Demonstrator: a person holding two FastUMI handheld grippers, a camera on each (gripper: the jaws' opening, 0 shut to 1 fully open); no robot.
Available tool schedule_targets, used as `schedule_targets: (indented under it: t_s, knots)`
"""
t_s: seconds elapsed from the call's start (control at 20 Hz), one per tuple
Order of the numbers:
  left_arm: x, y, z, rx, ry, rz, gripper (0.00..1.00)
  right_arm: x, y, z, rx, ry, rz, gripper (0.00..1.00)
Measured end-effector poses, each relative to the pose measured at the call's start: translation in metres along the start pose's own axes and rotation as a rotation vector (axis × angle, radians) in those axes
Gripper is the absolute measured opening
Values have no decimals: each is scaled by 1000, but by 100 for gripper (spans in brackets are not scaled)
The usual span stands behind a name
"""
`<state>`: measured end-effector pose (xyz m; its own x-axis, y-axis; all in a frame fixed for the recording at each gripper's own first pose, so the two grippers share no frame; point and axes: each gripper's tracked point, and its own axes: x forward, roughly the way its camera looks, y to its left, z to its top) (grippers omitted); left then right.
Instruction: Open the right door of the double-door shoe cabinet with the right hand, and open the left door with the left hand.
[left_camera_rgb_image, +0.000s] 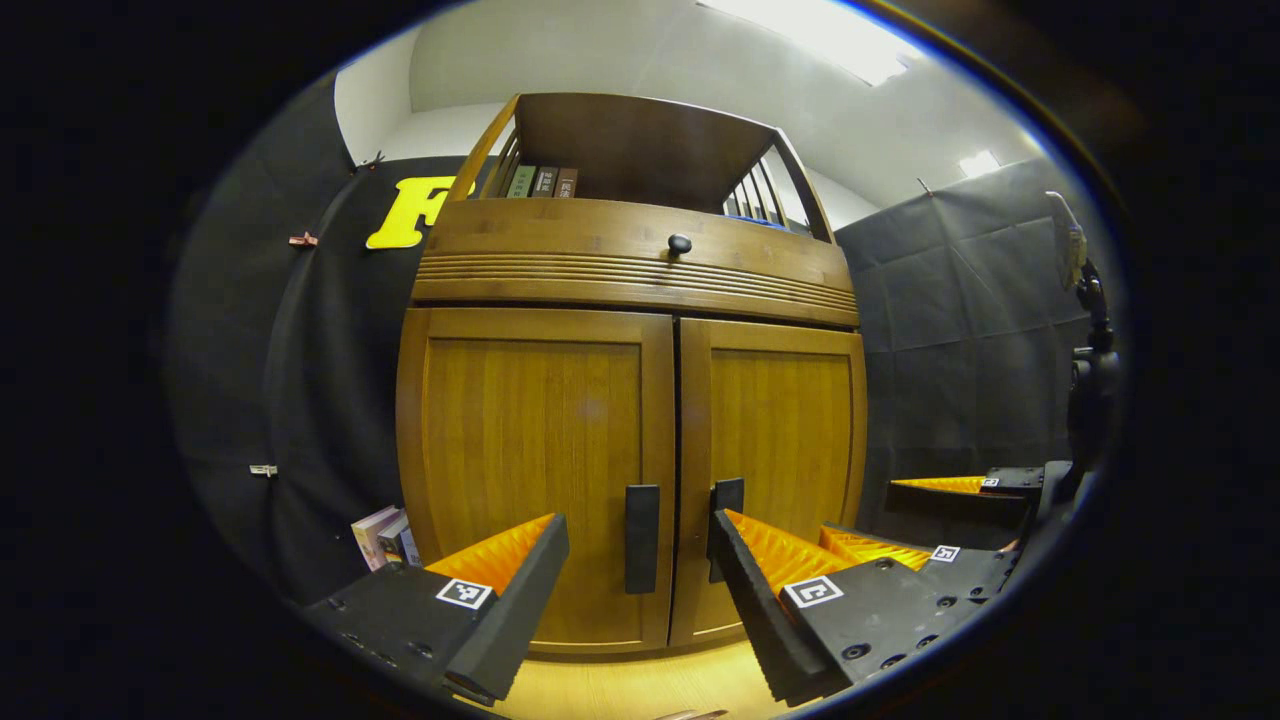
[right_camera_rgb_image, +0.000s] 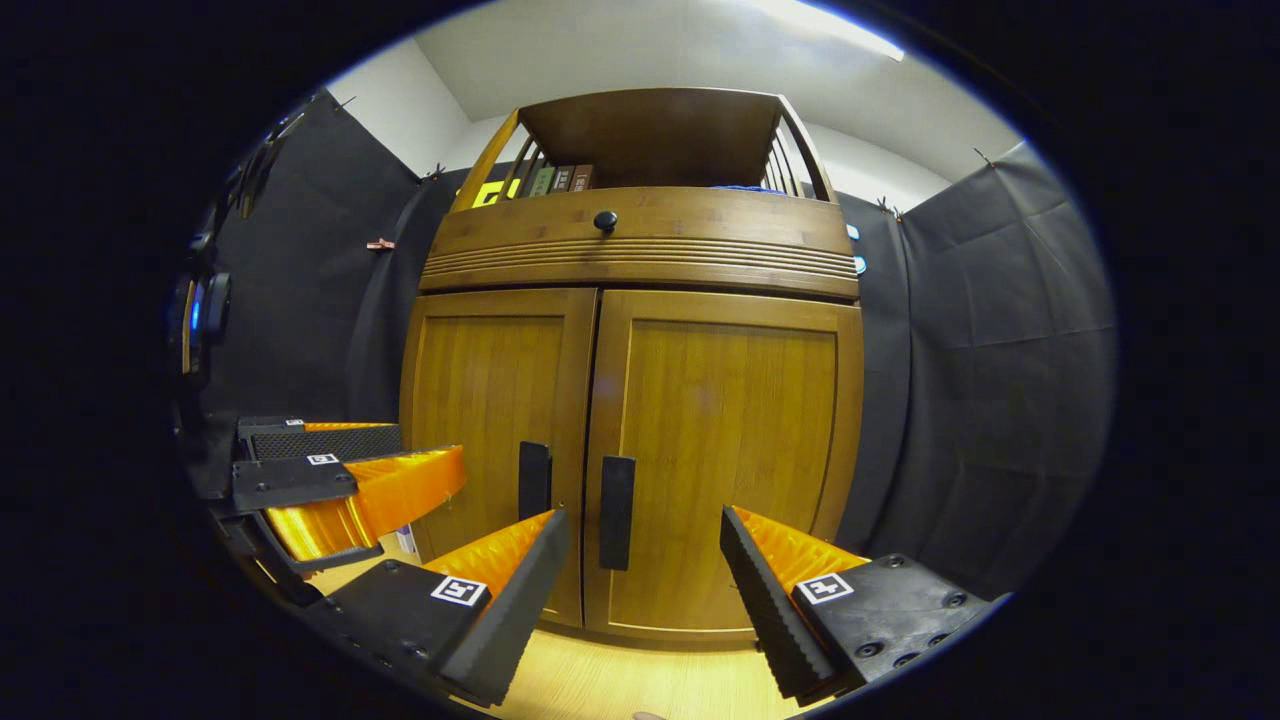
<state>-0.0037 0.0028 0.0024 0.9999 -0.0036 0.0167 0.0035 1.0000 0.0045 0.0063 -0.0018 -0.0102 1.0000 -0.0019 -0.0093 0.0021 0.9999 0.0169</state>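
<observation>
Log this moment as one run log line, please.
stage: approach | left door: closed | right door: closed | left tongs: open, facing left handle | right tongs: open, facing right handle

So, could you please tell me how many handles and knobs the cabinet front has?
3: a left door handle, a right door handle, and a round knob on the panel above both shut doors.

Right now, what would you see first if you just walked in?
The big wooden cabinet straight ahead, with both doors shut and two dark handles side by side at the middle seam, the left handle and the right handle. Up top sits a round black knob, with books on the shelf above.
</observation>
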Motion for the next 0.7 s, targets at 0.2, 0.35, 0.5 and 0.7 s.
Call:
schedule_targets:
  t_s: [0.2, 0.35, 0.5, 0.7]
  knots:
    - [-2, 6, 4, -6, -14, 8, 90, 1, 1, 2, -1, -9, 3, 97]
    - [-4, 10, 2, -9, -13, 12, 90, 4, 2, 4, -6, -14, 0, 96]
    - [-4, 14, 1, -17, -13, 13, 90, 7, 8, 4, -4, -18, 9, 96]
    - [-10, 19, 1, -19, -19, 12, 90, 23, 14, 0, -1, -23, 8, 96]
